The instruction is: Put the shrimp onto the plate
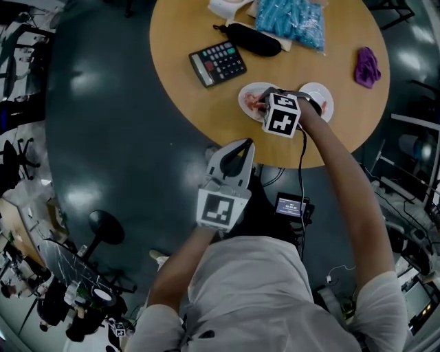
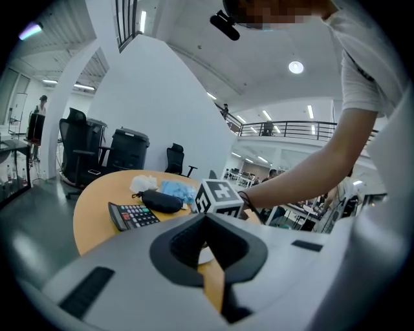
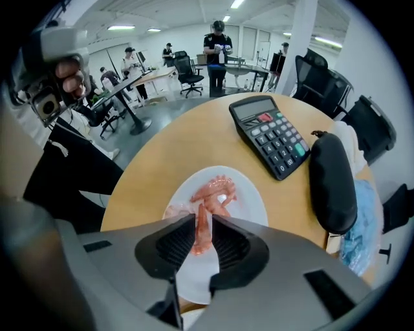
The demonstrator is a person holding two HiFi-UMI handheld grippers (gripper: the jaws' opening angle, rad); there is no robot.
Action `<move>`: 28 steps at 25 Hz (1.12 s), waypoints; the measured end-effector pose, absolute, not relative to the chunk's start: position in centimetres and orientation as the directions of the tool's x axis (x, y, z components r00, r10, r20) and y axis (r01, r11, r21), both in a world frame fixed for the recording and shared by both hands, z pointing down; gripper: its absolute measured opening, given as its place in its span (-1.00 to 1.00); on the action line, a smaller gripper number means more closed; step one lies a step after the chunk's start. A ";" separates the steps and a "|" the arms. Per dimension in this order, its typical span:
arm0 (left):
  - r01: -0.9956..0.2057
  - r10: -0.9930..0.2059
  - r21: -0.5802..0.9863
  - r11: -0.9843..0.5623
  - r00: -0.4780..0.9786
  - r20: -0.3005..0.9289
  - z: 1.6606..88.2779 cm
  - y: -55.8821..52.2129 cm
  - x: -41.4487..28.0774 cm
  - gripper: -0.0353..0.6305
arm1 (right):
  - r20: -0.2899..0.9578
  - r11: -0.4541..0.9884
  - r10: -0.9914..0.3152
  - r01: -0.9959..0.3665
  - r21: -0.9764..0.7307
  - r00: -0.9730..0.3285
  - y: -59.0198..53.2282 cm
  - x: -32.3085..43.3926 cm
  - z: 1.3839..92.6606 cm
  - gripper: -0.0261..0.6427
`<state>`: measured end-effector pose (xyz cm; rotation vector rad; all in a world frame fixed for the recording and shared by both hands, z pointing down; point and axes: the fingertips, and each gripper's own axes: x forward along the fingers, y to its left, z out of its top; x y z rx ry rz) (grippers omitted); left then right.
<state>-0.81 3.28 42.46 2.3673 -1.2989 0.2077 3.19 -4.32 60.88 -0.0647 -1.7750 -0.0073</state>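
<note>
Overhead, right gripper (image 1: 264, 105) sits over the plate (image 1: 246, 91); left gripper (image 1: 245, 143) is well short of the plate. Left gripper view: jaws pressed together, empty. Right gripper view: jaws pinch the shrimp (image 3: 201, 234) above the plate; lower fully before releasing.

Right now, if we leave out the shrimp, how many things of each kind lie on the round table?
plates: 2
calculator: 1
pouch: 1
blue bag: 1
purple cloth: 1
white thing at the far edge: 1
Total: 7
</note>
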 end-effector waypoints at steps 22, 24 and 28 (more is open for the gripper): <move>-0.821 -0.765 0.288 -0.494 0.567 0.304 40.7 4.2 1.0 -0.87 | 0.898 0.946 -0.268 -0.271 0.177 -0.348 -8.0 9.0 53.2 -0.75; -0.820 -0.769 0.294 -0.491 0.566 0.297 40.1 4.1 1.5 -0.87 | 0.889 0.901 -0.331 -0.385 0.199 -0.317 -9.0 13.6 52.9 -0.75; -0.817 -0.768 0.310 -0.486 0.569 0.294 40.2 4.2 2.1 -0.87 | 0.903 0.836 -0.366 -0.507 0.212 -0.225 -10.3 21.0 55.2 -0.75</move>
